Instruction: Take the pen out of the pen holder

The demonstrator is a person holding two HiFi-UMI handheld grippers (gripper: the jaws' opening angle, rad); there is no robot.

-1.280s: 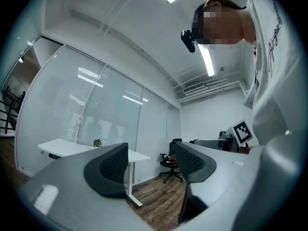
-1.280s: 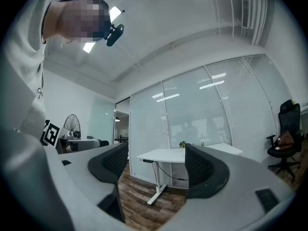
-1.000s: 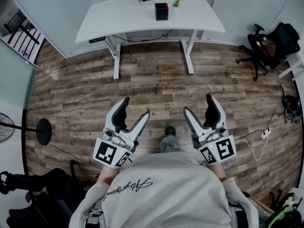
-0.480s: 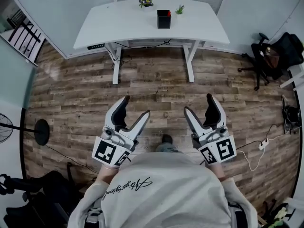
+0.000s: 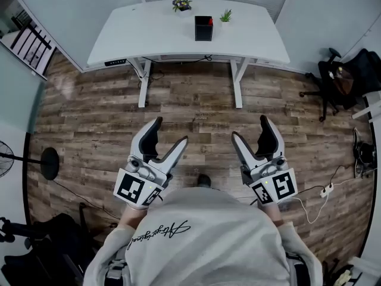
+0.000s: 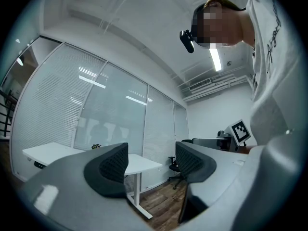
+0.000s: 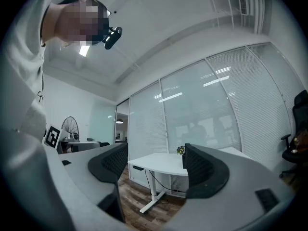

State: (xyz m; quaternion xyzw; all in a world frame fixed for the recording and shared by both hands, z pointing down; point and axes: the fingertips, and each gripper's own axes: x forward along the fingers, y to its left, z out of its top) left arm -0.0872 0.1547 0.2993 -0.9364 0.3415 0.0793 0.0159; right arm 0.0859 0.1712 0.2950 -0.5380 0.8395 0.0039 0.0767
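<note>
Open floor [image 5: 190, 109] leads to desk [image 5: 149, 31] bearing pen holder [image 5: 203, 28].

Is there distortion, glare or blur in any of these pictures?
Head view: fisheye bends the desk edges and floor planks; sharp, evenly lit. Left gripper view: dark rounded corners, a ceiling lamp glares. Right gripper view: same dark corners, lamp reflections on the glass wall.

Floor [image 5: 190, 109]: wood planks, grainy, dull sheen. Bench [image 5: 149, 34]: white top, smooth, matt. Pen holder [image 5: 203, 30]: black, matt. My left gripper [image 5: 169, 131], right gripper [image 5: 249, 127]: smooth grey plastic shells; jaws lined with black ribbed pads [image 6: 113, 165]. My shirt [image 5: 208, 237]: pale cloth.
</note>
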